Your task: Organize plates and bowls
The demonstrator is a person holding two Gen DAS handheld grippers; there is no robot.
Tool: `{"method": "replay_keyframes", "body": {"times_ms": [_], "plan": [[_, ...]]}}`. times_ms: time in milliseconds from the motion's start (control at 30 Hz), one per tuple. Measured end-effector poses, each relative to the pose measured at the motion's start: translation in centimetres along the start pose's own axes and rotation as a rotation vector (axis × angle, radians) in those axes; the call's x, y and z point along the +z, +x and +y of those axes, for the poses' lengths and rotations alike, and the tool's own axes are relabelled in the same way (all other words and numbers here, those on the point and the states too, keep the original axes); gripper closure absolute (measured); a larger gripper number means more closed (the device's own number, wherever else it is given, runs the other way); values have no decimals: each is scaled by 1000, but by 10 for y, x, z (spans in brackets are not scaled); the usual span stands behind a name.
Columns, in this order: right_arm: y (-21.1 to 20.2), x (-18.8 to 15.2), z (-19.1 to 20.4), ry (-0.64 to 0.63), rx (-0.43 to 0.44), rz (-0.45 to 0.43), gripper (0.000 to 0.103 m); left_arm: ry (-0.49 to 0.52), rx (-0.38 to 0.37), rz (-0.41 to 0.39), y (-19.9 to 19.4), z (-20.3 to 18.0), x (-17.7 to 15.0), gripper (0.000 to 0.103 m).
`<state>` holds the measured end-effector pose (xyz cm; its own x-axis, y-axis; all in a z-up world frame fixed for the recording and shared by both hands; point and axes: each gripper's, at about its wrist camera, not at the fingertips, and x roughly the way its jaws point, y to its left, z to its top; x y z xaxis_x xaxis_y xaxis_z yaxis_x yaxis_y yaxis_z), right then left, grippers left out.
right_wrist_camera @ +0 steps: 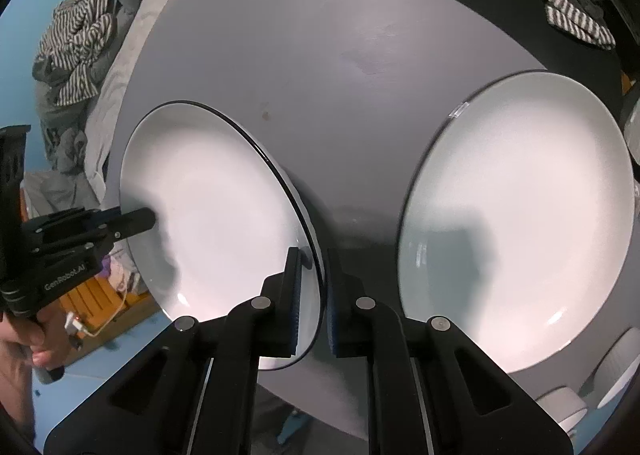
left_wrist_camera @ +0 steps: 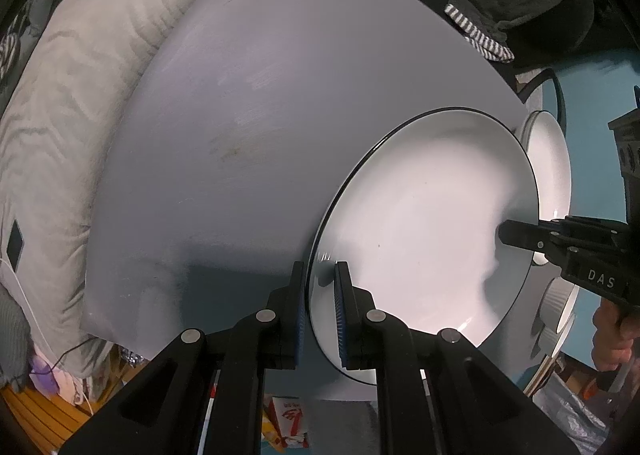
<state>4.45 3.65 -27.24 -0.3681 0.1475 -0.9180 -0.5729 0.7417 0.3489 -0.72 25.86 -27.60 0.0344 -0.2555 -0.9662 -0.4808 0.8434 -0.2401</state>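
Both claws pinch one plate (right_wrist_camera: 216,207) at opposite rims: the left claw (left_wrist_camera: 320,311) grips its lower-left edge, the right claw (right_wrist_camera: 312,295) the other side. A second plate (right_wrist_camera: 520,215) lies on the surface (right_wrist_camera: 320,55) just right, its likely stacking target.

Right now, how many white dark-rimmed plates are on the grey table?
2. One white dark-rimmed plate is pinched at opposite rims by the left gripper and right gripper; the second plate lies beside it. Others may be hidden out of frame.
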Motion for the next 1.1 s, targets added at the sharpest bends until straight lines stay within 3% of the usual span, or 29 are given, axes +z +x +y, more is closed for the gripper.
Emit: {"method": "replay_keyframes", "body": {"times_ms": [333,667,1100], "plan": [[-19,-8,-16,23,7,-23,92,49,-5,-9,-12,-27,-3,91],[-41,-17,-47,67,27,-61,92,105,0,-17,-15,-80,7,91],[-71,-24,-115,159,37,-102,92,164,-3,7,-3,-151,30,91]]}}
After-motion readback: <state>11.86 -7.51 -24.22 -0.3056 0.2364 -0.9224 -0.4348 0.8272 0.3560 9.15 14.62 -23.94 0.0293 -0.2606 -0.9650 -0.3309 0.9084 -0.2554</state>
